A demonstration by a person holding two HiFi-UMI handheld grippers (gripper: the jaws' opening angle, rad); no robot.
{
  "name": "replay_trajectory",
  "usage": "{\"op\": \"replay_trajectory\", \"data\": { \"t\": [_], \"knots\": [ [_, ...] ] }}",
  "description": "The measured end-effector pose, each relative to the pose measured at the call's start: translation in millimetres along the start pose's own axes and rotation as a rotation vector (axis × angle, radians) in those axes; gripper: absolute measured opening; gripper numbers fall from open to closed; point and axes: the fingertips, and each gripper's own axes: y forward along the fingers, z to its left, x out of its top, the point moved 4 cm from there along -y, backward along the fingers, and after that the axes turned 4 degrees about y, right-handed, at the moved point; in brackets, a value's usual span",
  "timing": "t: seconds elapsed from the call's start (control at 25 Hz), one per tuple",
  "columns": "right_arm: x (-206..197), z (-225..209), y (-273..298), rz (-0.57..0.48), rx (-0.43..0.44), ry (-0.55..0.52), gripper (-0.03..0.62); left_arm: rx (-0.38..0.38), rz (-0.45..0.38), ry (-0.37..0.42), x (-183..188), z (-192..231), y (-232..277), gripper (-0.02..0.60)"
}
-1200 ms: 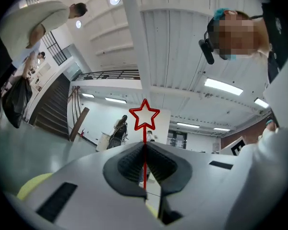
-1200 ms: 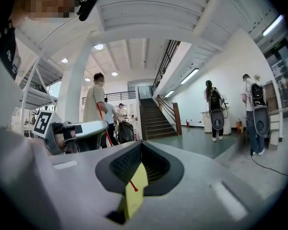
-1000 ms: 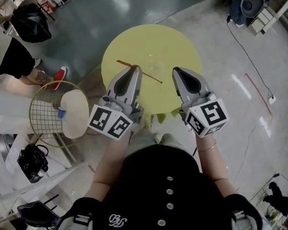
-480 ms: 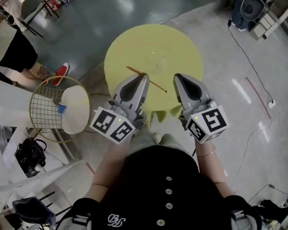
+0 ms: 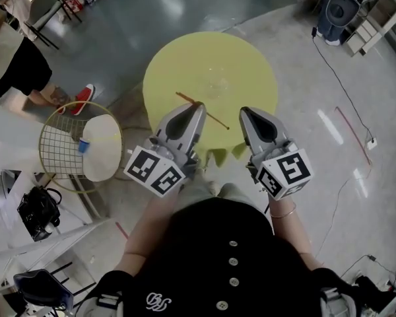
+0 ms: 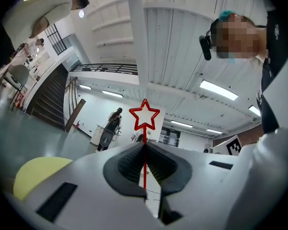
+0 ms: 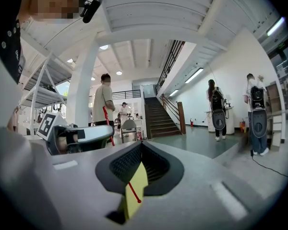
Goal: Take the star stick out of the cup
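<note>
**Star stick clamped in your left gripper at the near edge of the yellow table**

Closest to you, both grippers are held side by side in front of your black buttoned top. Their tips reach over the near edge of the yellow table.

Your left gripper has its jaws pressed together on the star stick, pinching the thin red shaft between the ribbed pads. From that gripper's own camera the shaft runs straight up out of the jaw tips, with the red outline star just above them. From your head camera the stick lies slantwise over the near half of the table and pokes out on both sides of the left jaws.

Your right gripper sits just right of it with its jaws closed and nothing between them. Only a sliver of yellow table top and the stick's end show through the slit behind the pads.

Farther in on the table top, beyond the stick and apart from it, is a faint clear shape, too dim to identify.

On the floor left of the table stands a wire-frame stool with a cream seat. Beyond that is a person's red shoe. Far right of the table is a fan.
</note>
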Motion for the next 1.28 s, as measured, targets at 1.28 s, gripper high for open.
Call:
{"op": "replay_trajectory", "data": {
  "t": [1.28],
  "knots": [
    [1,11,13,0.012,0.043,-0.024,0.0,0.03,0.009,0.005,1,0,1,0.014]
  ]
}}
